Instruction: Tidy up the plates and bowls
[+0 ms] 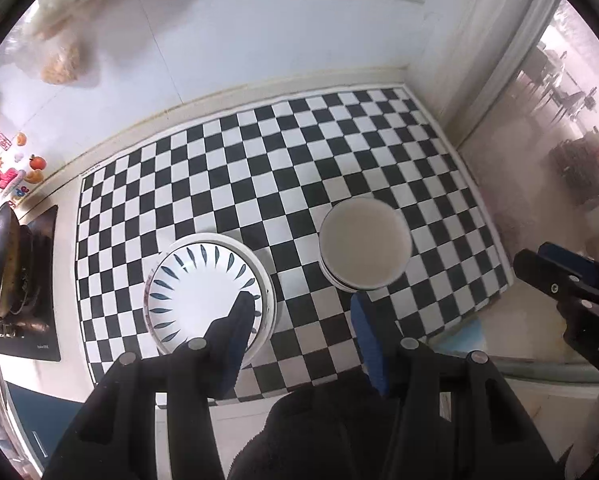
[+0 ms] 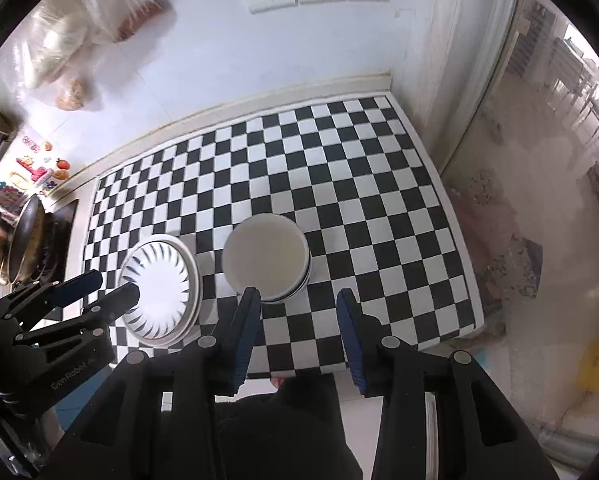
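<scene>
— Fingers first: are they holding anything?

— No. Both the left gripper (image 1: 301, 308) and the right gripper (image 2: 297, 304) are spread wide and empty at the bottom of their frames. In the left view one left fingertip (image 1: 243, 306) overlaps the patterned plate (image 1: 195, 292), lower left; contact can't be told.

— And the risk?

— Probably a knock to the bowl stack (image 2: 265, 260), mid-frame on the checkered bench (image 2: 339, 160), if the right fingers straddle its rim unevenly.
</scene>
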A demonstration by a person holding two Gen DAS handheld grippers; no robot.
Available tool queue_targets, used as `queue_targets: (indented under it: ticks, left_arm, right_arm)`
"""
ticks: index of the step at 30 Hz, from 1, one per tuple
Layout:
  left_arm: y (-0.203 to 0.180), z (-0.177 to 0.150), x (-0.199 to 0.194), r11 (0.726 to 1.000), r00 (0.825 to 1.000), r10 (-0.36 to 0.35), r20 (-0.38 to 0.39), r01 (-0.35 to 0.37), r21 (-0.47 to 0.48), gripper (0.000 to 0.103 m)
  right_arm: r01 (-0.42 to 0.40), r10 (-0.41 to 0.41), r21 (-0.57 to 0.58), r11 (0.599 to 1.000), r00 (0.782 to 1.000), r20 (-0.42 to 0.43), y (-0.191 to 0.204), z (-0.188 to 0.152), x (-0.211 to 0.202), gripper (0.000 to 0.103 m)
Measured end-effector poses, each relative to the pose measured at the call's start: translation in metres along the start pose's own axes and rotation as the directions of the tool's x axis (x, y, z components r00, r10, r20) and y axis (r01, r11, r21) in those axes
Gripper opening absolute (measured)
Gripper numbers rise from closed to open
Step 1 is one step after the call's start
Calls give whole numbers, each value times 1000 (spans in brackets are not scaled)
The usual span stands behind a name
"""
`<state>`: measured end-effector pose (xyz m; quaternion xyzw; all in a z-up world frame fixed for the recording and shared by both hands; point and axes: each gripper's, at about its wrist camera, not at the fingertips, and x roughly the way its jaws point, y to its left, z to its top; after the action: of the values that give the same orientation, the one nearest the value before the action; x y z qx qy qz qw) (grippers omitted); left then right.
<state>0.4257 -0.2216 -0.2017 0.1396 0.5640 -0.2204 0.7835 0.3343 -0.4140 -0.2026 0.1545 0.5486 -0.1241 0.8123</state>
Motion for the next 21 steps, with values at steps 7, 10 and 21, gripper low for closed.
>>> queue_targets:
  ticks: [7,10,21]
  left_arm:
    - [3,23,53,1000,997,31,-67,-31,3,48]
    - [5,33,75,1000,995,27,-97,-27,1,48]
    - [3,66,156,997,970,-67,-233,71,11,48]
  right_arm:
    - [-2,4,30,1000,999,-48,-6,15,57,42]
    - [3,0,38,999,997,-76,-9,19,83,42]
    - [-19,45,135,991,981,-191,-42,23,171,43]
